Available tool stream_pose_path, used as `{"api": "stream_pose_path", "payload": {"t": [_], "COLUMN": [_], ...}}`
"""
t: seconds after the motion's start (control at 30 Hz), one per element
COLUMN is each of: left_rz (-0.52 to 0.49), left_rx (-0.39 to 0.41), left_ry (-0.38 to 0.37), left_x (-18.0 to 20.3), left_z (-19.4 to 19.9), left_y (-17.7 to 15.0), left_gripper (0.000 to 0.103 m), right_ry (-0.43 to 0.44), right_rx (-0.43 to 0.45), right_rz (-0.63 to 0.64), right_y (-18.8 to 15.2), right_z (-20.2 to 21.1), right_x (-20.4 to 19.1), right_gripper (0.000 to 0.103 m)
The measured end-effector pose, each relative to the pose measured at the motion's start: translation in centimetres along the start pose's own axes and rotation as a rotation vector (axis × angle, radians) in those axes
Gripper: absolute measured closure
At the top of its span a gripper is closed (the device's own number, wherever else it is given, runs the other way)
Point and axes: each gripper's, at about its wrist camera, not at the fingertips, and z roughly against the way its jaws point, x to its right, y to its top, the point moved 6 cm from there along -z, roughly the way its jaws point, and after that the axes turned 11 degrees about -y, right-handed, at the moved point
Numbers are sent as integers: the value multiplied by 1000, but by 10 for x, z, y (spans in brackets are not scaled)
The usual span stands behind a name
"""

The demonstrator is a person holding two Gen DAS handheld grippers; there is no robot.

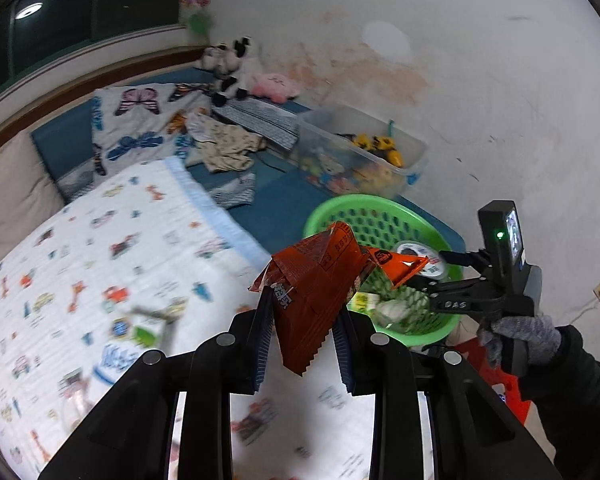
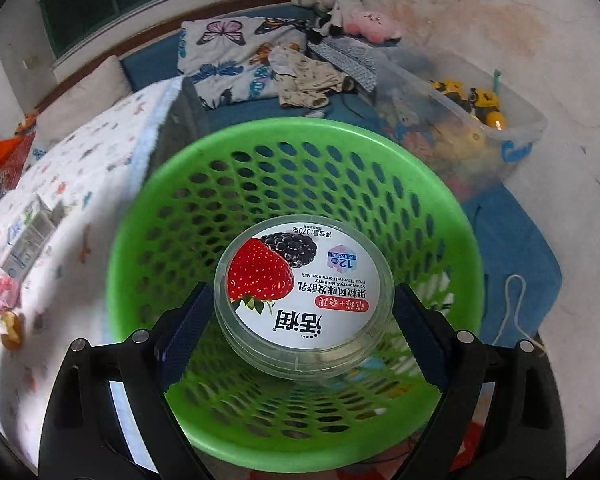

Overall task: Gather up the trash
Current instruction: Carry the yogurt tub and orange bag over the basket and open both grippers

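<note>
My left gripper (image 1: 302, 314) is shut on a crumpled red snack wrapper (image 1: 316, 280), held up over the edge of the bed, just left of the green mesh basket (image 1: 332, 208). In the right wrist view, my right gripper (image 2: 304, 320) has its pads against both sides of a round strawberry yogurt cup (image 2: 304, 280). The cup hangs above the open mouth of the basket (image 2: 140, 216). The left wrist view shows that gripper (image 1: 432, 274) over the basket with the cup (image 1: 416, 256), in a grey-gloved hand (image 1: 520, 336). Some packaging lies in the basket's bottom.
A printed quilt (image 1: 100, 260) covers the bed on the left, with small cartons (image 2: 32, 232) and a brownish scrap (image 2: 12, 328) on it. Behind the basket stands a clear toy bin (image 2: 480, 120). Farther back lie clothes, a butterfly pillow and plush toys (image 1: 228, 64). A stained white wall is on the right.
</note>
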Motion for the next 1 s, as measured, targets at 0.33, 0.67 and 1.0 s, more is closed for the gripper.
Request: {"api": "stream_pose_path", "payload": {"t": [0.33,0.67,1.0], "left_rz": [-31,-47,-24], "left_rx": [-64,-183,-241], "left_ry": [-78,-120,-131], "left_x": [41,78,85], "left_z": [-57,-129,-160], "left_y": [10,2,-8], "left_gripper": [75,75,42], "right_ry": [-18,-18,-21], "right_rx": [63,153,165], "right_rz": [-15,-79,-134], "right_y": [2,3,-10], "right_z": [22,68,80], "right_x": [22,53,74], "right_gripper": [9,9,9]}}
